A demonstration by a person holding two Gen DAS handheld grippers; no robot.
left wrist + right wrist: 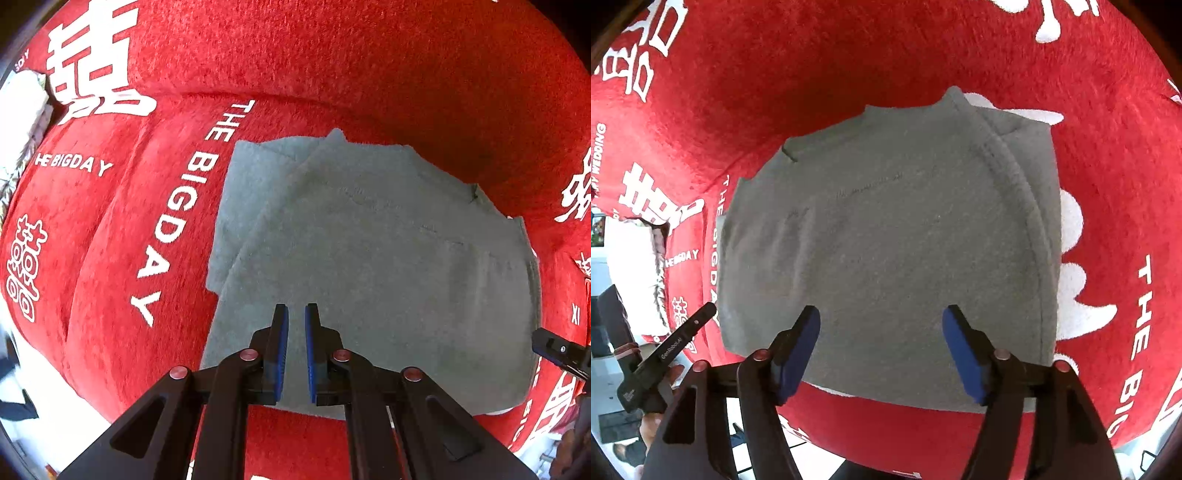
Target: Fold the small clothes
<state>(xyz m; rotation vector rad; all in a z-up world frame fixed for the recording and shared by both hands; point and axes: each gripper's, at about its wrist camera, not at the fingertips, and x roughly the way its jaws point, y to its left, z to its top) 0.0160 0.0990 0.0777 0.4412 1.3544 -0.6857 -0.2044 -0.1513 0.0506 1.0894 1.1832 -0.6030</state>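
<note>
Seam (1027, 206) on grey garment (886, 240) visible from right wrist only.

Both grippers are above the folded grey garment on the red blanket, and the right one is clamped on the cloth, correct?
Not quite. The right gripper is open, its jaws spread wide above the grey garment with nothing pinched between them, as the right wrist view shows. The rest holds: the left gripper is also above the garment, on the red blanket.
</note>
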